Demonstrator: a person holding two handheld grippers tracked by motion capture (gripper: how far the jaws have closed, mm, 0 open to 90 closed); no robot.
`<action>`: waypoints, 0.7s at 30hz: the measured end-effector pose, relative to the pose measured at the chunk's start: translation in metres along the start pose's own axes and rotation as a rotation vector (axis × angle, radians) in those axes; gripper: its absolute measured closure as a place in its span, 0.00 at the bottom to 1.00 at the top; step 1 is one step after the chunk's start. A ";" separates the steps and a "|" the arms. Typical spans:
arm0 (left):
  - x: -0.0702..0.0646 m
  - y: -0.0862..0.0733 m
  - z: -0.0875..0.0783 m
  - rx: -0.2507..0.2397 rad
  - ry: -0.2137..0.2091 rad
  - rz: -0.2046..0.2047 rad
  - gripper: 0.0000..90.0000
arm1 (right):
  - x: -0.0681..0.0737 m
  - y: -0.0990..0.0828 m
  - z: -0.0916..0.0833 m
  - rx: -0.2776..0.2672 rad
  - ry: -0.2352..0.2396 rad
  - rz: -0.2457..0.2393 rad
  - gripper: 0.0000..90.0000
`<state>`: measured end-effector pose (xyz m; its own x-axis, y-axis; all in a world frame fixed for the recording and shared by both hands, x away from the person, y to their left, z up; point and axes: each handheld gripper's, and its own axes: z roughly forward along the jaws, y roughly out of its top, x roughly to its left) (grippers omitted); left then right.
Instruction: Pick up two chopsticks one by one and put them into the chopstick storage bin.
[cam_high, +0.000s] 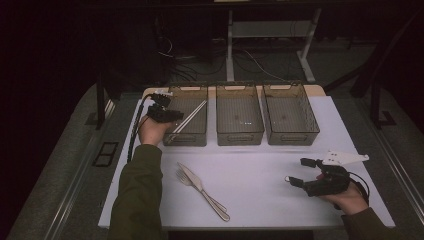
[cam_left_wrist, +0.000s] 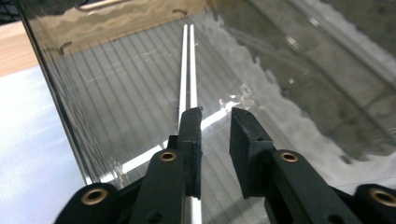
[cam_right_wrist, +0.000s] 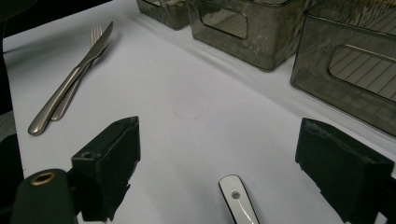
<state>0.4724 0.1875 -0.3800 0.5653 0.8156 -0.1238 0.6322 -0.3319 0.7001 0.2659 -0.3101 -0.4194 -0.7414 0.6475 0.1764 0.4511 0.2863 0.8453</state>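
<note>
The left tool (cam_high: 167, 115) hangs over the near end of the left-hand bin (cam_high: 197, 136), and the pair of chopsticks (cam_left_wrist: 188, 70) lies inside that bin, running straight away from the tool toward the far wall, so their long axis lines up with the jaws. In the left gripper view one jaw sits against the sticks while the other stands apart from them; the gap is narrow but plain, so I read the tool as let go, not gripping. Pulling back along that same line looks like the clean way out.

The right tool (cam_high: 300, 172) rests on the white table (cam_high: 260, 195) with its jaws spread wide and empty. The knife (cam_high: 202, 190) and fork (cam_high: 185, 177) lie together between the two hands, slanted, handles toward the person. They seem somewhat nearer the left hand.
</note>
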 end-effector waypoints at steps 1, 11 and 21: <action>-0.001 0.000 -0.002 -0.008 -0.005 0.000 0.79 | 0.000 0.000 0.000 0.000 0.000 0.001 0.15; -0.019 0.000 -0.031 -0.087 -0.089 0.068 0.58 | -0.002 0.002 0.000 -0.001 0.000 0.007 0.15; -0.055 -0.020 -0.051 -0.142 -0.199 0.138 0.46 | -0.005 0.002 -0.001 0.007 -0.002 0.009 0.16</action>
<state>0.4012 0.1736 -0.3514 0.7427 0.6535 -0.1461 0.4692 -0.3522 0.8098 0.2706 -0.3134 -0.4182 -0.7363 0.6516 0.1827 0.4613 0.2857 0.8400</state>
